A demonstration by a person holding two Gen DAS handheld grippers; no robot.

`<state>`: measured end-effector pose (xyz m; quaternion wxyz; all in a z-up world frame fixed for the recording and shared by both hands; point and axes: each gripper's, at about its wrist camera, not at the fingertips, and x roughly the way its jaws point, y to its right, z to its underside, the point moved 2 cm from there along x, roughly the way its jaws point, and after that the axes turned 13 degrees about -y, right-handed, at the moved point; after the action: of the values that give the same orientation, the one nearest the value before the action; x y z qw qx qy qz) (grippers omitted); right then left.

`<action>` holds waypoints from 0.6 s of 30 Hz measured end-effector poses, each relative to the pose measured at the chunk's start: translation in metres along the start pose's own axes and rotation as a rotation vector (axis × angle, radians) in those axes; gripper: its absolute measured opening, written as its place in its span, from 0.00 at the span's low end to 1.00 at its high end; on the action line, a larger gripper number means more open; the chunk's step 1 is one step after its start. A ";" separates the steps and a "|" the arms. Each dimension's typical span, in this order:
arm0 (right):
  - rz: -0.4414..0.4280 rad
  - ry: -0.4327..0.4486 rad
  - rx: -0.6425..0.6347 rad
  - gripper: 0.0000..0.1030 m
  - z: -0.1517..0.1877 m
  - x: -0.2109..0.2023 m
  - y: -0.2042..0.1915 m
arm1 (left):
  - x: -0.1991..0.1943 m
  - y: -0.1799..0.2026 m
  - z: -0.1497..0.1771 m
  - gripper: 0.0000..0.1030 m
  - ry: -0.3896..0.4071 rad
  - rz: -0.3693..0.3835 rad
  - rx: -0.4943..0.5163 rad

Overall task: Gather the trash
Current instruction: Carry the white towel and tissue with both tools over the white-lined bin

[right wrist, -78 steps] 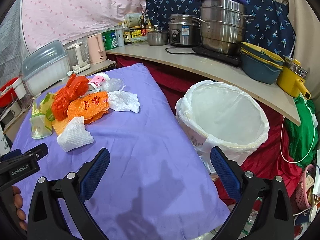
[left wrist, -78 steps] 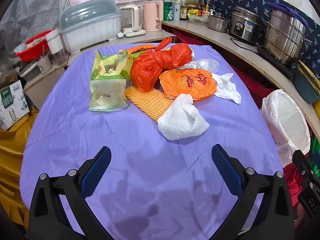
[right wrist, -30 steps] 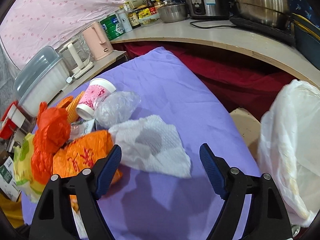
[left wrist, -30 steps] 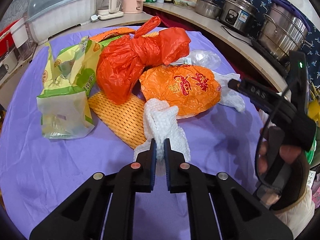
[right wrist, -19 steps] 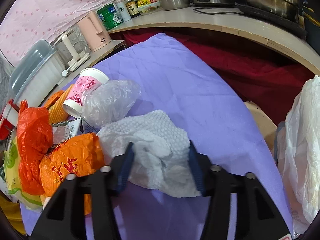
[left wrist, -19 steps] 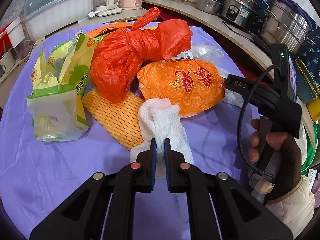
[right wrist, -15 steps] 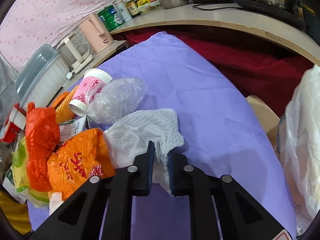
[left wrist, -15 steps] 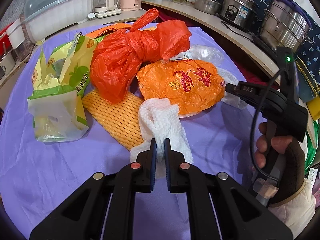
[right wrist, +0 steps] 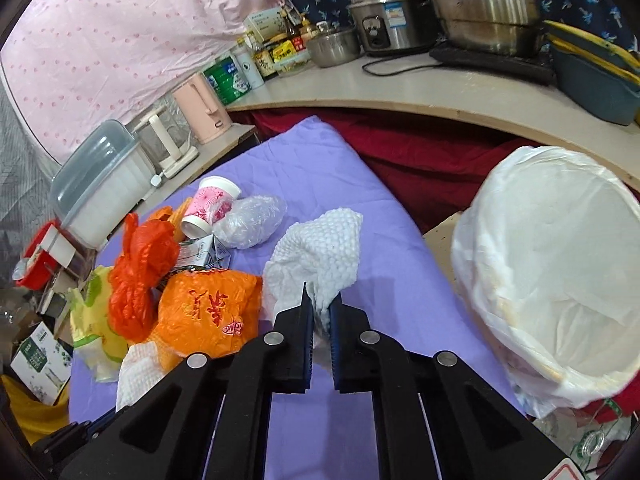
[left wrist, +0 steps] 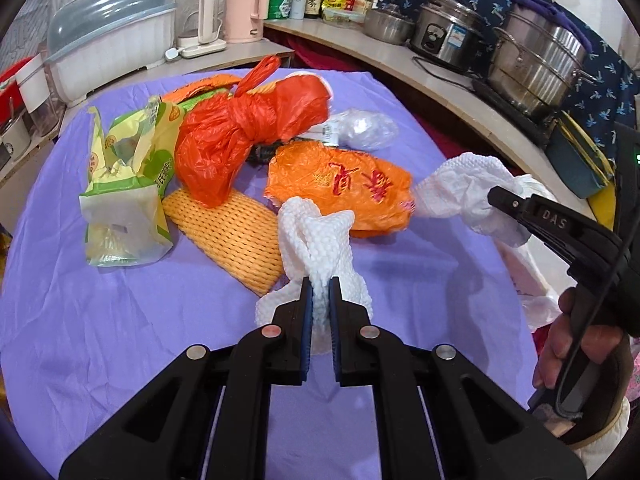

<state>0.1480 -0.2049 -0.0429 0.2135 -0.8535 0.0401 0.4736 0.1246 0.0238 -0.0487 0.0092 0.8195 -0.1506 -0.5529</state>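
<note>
Both grippers clamp paper towels: left gripper [left wrist: 320, 292] on towel [left wrist: 316, 236] by the pile, right gripper [right wrist: 321, 310] lifting its towel [right wrist: 320, 252]. Carry clear over bin [right wrist: 552, 264], then release.

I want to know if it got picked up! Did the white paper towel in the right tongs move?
Yes. The paper towel, pinched in the right tongs, has lifted off the purple cloth and swung away from the orange bag, toward the bin.
</note>
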 end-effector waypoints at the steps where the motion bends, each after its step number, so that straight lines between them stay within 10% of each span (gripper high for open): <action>1: 0.005 0.015 0.000 0.07 0.004 -0.010 0.001 | -0.004 0.003 0.002 0.07 0.007 0.004 0.005; 18: 0.029 0.169 0.069 0.07 0.039 -0.114 0.050 | -0.052 0.069 0.022 0.07 0.079 0.063 0.129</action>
<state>0.0412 -0.2501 0.0171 0.2318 -0.8819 0.0866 0.4013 0.0704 -0.0250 0.0019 -0.0205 0.8344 -0.2110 -0.5088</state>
